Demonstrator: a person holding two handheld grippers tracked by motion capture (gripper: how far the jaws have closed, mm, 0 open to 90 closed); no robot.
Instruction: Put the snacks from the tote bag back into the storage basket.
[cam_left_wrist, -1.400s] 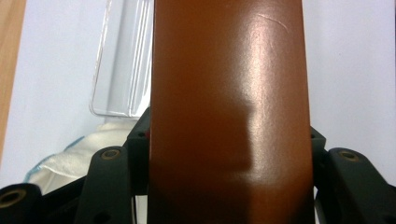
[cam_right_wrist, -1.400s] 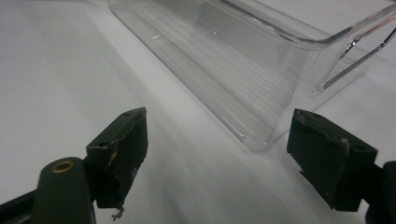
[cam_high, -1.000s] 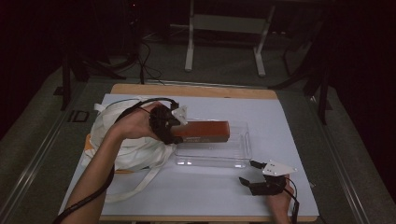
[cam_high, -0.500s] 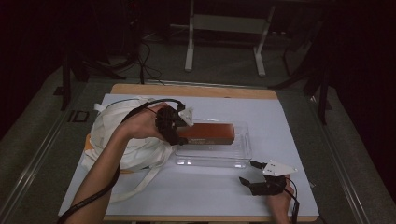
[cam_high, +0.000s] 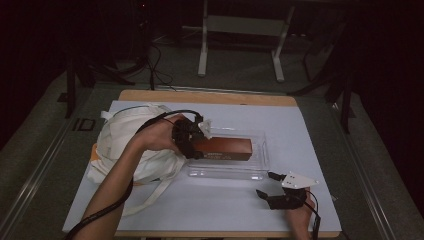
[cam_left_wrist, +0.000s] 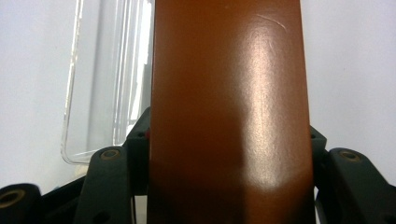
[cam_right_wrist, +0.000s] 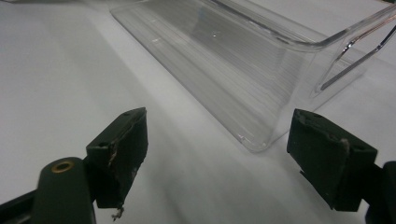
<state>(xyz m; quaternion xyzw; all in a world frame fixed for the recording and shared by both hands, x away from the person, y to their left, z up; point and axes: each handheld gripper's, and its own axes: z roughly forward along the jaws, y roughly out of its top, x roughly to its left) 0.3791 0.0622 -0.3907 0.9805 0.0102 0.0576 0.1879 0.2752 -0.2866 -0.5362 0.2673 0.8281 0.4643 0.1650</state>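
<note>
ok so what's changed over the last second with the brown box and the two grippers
The left gripper, shut on the brown box, has carried it a little to the right, further over the clear tray. The grip was already closed a second ago. The right gripper stays open at the near right of the table, and the white bag and the tray have not moved.

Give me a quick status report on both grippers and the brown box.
Left gripper shut on brown box, over clear tray. Right gripper open, empty, near tray corner. White bag beside tray; nothing blocking.
</note>
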